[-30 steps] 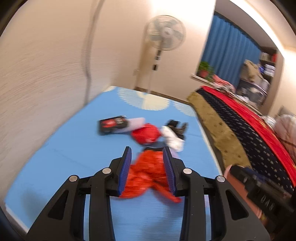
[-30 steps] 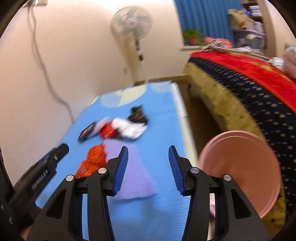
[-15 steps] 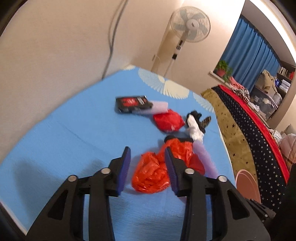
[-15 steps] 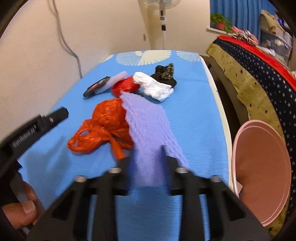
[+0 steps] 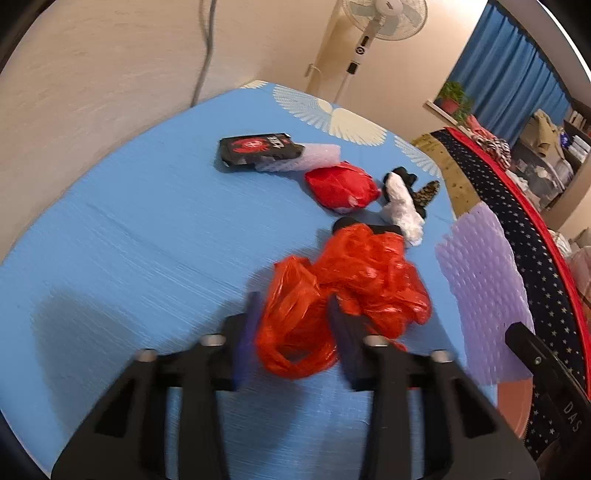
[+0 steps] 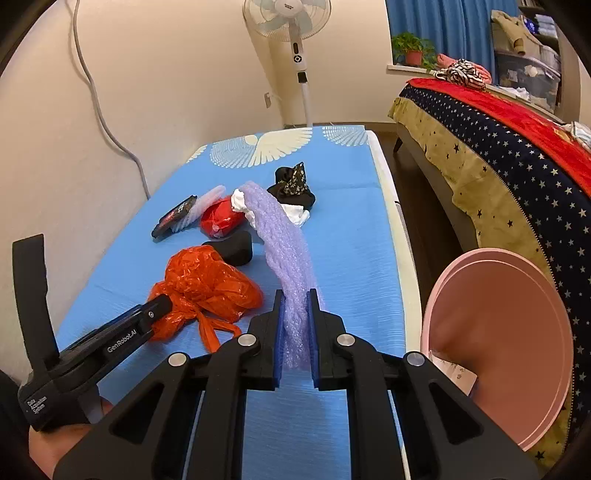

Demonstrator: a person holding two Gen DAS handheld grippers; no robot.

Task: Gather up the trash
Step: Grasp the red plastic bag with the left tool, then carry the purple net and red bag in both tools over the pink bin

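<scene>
An orange plastic bag (image 5: 354, 273) lies crumpled on the blue mat (image 5: 129, 240). My left gripper (image 5: 294, 306) straddles its near loop. The jaws are closing with the bag between them, and the bag does not look squeezed. My right gripper (image 6: 295, 328) is shut on the near end of a long purple foam net (image 6: 280, 240). The net arches up off the mat and shows as a raised sheet (image 5: 484, 295) in the left wrist view. A pink bin (image 6: 498, 350) stands at the right, beside the mat's edge.
Farther along the mat lie a black packet with a red print (image 5: 258, 151), a red crumpled wrapper (image 5: 340, 186), white crumpled paper (image 5: 402, 210), a black patterned piece (image 6: 293, 184) and a black block (image 6: 232, 249). A star-patterned bed (image 6: 498, 155) runs along the right, and a fan (image 6: 284, 22) stands behind.
My right gripper has shut on the purple foam net and raised it off the mat. My left gripper has come down over the orange bag, which now lies between its fingers.
</scene>
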